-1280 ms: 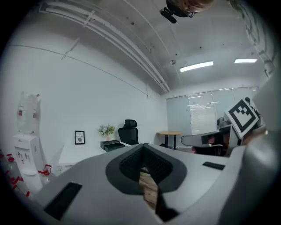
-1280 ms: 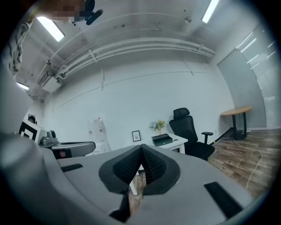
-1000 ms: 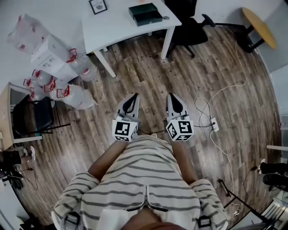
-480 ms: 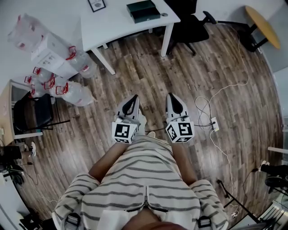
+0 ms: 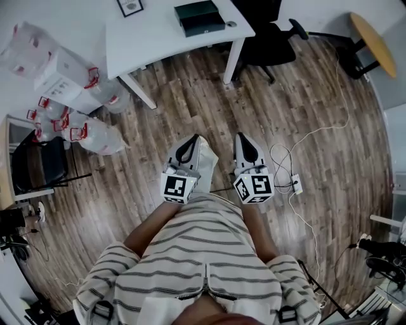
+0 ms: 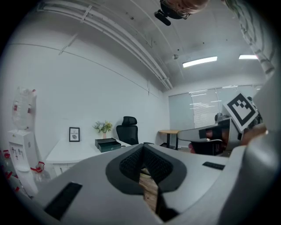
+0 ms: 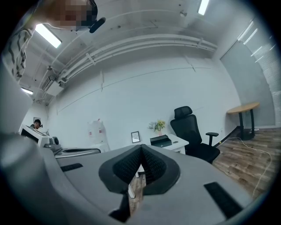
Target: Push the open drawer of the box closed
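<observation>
head view: i hold both grippers level in front of my striped shirt point(image 5: 203, 254), side by side and apart, tips toward the white desk point(image 5: 146, 38). left gripper point(image 5: 192, 138): jaws together. right gripper point(image 5: 244, 136): jaws together. the dark green box point(image 5: 200, 17) sits on the desk's far right part, well apart from both grippers. at this size i cannot tell how far its drawer stands out. a picture frame point(image 5: 129, 6) stands on the desk left of the box. a black office chair point(image 5: 266, 38) stands just beside the desk's right end. bare wood floor point(image 5: 190, 95) lies between me and the desk. clear water bottles point(image 5: 89, 134) and white cartons point(image 5: 66, 79) lie to the left, a white cable with a power strip point(image 5: 295, 185) to the right, a round wooden table point(image 5: 368, 38) at far right.

left gripper view: my pads meet at the tips, nothing between them. the box stands on the desk above and left of the jaws, next to flowers point(image 6: 103, 127), with the frame further left and the chair behind. a water dispenser point(image 6: 19, 145) stands at far left. the right gripper shows at the right edge.

right gripper view: pads meet, nothing clamped. the box stands on the desk just above and right of the tips, the chair to its right.
</observation>
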`<state>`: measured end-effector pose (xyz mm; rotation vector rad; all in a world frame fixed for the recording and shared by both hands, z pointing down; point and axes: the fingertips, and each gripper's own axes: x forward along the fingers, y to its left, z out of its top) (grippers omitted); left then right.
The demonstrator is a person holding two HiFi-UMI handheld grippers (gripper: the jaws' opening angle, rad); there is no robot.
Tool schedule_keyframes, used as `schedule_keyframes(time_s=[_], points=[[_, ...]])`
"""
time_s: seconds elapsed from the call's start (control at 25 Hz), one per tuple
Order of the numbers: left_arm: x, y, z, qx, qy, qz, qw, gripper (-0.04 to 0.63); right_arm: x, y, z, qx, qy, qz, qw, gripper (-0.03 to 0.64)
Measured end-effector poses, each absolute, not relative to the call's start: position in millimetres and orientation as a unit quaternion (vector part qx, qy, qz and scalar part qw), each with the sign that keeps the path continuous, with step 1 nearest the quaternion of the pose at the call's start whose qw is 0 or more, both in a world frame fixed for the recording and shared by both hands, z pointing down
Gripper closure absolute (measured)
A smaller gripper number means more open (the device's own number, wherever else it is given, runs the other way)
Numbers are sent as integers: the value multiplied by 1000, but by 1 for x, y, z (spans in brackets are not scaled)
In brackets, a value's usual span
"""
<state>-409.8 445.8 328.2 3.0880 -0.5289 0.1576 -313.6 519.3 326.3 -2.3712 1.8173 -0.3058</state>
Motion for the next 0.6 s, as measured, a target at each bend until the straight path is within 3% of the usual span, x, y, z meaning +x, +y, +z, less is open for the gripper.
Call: schedule_keyframes(time_s=[0.6], points=[[-238,262,294,987,-159,32,11,600,-149,325,292,-788,608,-88,44,607]])
